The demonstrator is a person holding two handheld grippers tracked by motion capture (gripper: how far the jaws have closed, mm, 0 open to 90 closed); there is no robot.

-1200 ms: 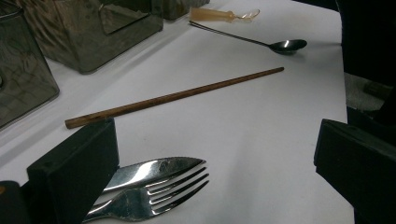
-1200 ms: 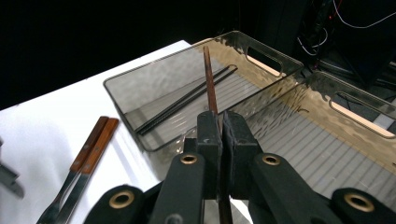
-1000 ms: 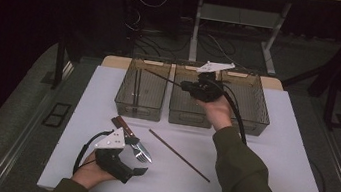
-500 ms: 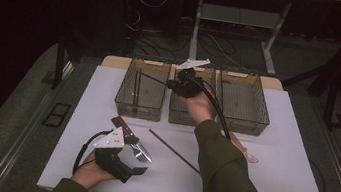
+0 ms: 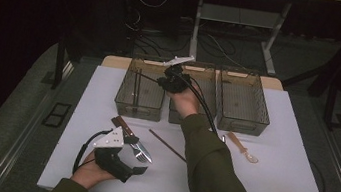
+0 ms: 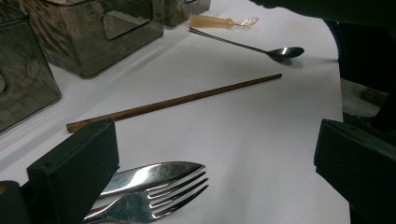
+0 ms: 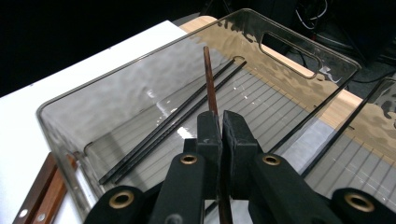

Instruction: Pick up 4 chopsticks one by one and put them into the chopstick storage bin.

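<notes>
While your right hand-held gripper [image 7: 219, 140] pinched the brown chopstick [image 7: 208, 79] tightly above the left bin [image 7: 140, 74], at the frame's upper middle, the next move called for lowering and releasing beside the black chopsticks [image 7: 173, 126].

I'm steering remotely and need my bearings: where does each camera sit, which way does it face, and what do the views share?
High view: above the table's near edge, facing forward and down on the white table; both forearms and grippers show.
Left gripper view: on the open left gripper, looking low across the table at a brown wooden chopstick; its black fingers show.
Right gripper view: on the right gripper, shut on a second brown chopstick, over the left smoky clear plastic bin.
Shared: the high view shows that bin.
</notes>
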